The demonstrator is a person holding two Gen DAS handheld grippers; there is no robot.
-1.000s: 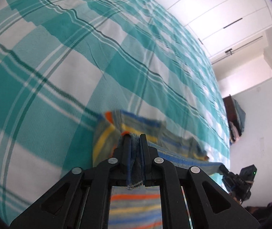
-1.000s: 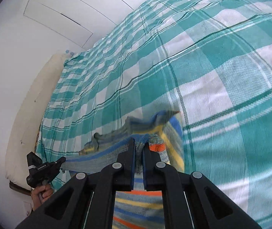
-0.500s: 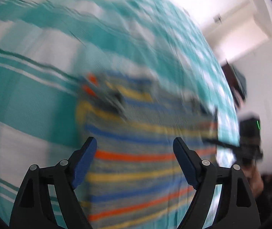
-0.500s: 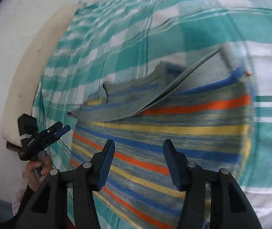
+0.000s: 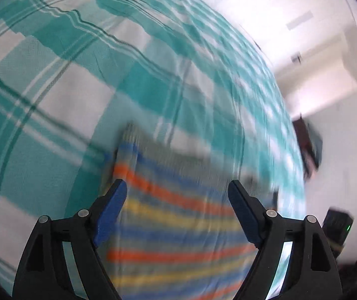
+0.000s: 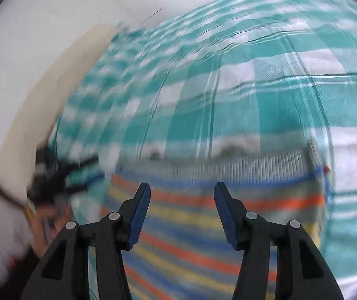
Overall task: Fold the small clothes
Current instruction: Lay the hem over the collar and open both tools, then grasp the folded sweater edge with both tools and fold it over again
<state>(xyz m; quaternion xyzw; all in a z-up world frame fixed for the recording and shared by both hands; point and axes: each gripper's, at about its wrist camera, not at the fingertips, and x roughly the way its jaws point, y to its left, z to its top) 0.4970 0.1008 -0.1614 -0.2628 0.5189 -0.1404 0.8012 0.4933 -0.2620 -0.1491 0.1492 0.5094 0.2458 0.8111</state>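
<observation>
A small striped garment [image 5: 178,212], grey with blue, orange and yellow bands, lies flat on the bed; it also shows in the right wrist view [image 6: 228,200]. My left gripper [image 5: 177,190] is open and empty, just above the garment's near part. My right gripper [image 6: 182,192] is open and empty over the same garment. The left gripper shows at the left of the right wrist view [image 6: 60,177], blurred. Both views are motion-blurred.
The bed is covered by a teal and white checked sheet [image 5: 78,75], also in the right wrist view [image 6: 253,87]. White wardrobe doors [image 5: 291,25] stand behind. A cream pillow or headboard [image 6: 53,87] lies at the bed's left edge.
Both grippers were shut on the garment's edge a second ago. They have opened and let go; the garment now lies flat and folded over. Both grippers are moving.
</observation>
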